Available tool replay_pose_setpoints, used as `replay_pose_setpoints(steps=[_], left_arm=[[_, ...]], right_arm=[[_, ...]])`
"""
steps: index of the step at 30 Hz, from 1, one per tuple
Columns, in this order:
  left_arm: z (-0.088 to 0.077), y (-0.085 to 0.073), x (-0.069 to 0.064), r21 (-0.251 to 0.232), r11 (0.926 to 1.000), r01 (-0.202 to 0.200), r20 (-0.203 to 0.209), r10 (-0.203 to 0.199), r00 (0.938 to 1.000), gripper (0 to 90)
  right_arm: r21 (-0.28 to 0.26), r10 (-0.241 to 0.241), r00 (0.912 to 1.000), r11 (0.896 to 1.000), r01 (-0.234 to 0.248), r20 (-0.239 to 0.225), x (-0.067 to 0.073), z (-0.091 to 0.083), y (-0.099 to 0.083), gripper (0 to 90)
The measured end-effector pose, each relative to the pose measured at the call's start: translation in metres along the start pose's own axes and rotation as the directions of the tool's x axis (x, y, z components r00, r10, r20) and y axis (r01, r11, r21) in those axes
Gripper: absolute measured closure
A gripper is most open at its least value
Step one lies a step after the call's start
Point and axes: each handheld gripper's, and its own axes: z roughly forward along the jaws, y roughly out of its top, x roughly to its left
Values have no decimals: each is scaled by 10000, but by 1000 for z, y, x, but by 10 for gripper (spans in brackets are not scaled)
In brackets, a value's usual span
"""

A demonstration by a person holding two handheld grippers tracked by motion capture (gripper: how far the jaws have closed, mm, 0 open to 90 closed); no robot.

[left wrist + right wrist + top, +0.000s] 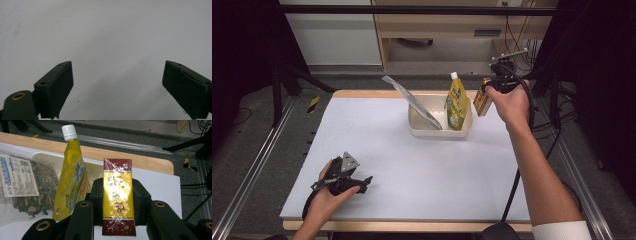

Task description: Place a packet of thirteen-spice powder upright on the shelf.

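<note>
Lab / recording rig, not a home. White worktop (412, 165) with a wood edge sits inside a black frame: crossbar (412, 10) overhead, aluminium rails (247, 185) on the grey floor along both sides. Black curtains left and right. Cable bundle (524, 30) hangs at back right, next to plain light-wood cabinets (437, 25). Black-yellow hazard tape (313, 103) on the floor.

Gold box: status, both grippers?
Right gripper shut on gold box, beside tub. Left gripper open, idle on table. Nothing in the way.
</note>
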Motion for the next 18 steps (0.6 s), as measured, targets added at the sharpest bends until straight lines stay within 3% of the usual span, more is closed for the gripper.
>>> replay_pose_setpoints(steps=[18], left_arm=[[4,0,-3,127,9999,-23,84,22,10000,99]], right_arm=[[94,146,9999,9999,-146,-6,5,13,11,681]])
